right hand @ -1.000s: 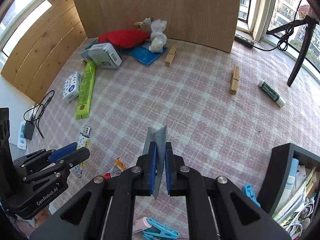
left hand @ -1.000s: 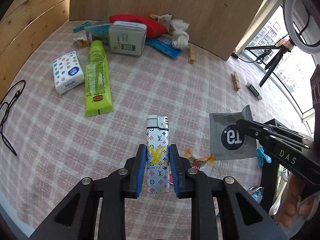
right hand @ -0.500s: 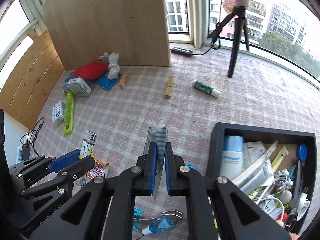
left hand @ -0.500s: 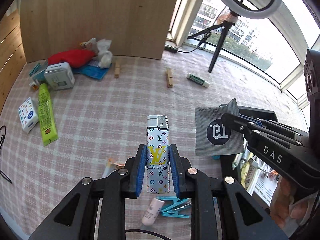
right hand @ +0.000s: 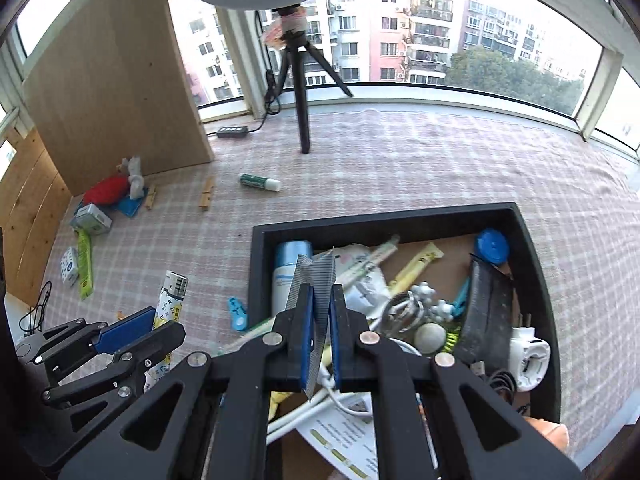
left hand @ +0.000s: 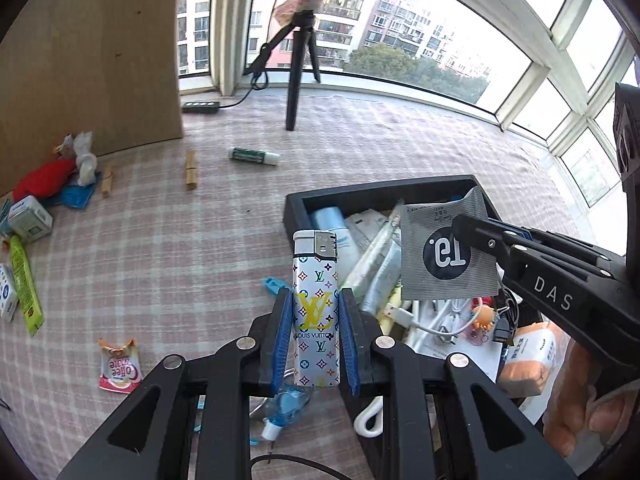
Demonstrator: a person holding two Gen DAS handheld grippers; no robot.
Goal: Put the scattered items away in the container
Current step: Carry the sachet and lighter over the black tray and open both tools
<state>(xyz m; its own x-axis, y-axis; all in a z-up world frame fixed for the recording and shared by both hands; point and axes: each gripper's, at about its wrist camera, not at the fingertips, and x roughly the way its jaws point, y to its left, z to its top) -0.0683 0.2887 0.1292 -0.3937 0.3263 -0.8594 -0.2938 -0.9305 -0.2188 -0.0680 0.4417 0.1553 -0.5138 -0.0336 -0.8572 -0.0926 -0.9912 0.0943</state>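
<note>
My left gripper (left hand: 316, 308) is shut on a white patterned lighter (left hand: 316, 280), held upright above the left edge of the black container (left hand: 294, 212). My right gripper (right hand: 319, 304) is shut on a grey sachet (right hand: 314, 276) and holds it over the container's (right hand: 532, 256) left half. The sachet also shows in the left wrist view (left hand: 444, 256), and the lighter in the right wrist view (right hand: 170, 300). The container is full of cables, tubes and packets.
On the pink checked cloth lie a coffee sachet (left hand: 120, 366), blue clips (right hand: 236, 312), a green tube (left hand: 24, 280), wooden pegs (left hand: 191, 168), a glue stick (left hand: 254, 156) and a pile by the wooden board (left hand: 52, 180). A tripod (right hand: 298, 92) stands behind.
Both grippers have swung right with their items, from over the cloth to over the container. Both stay shut.
</note>
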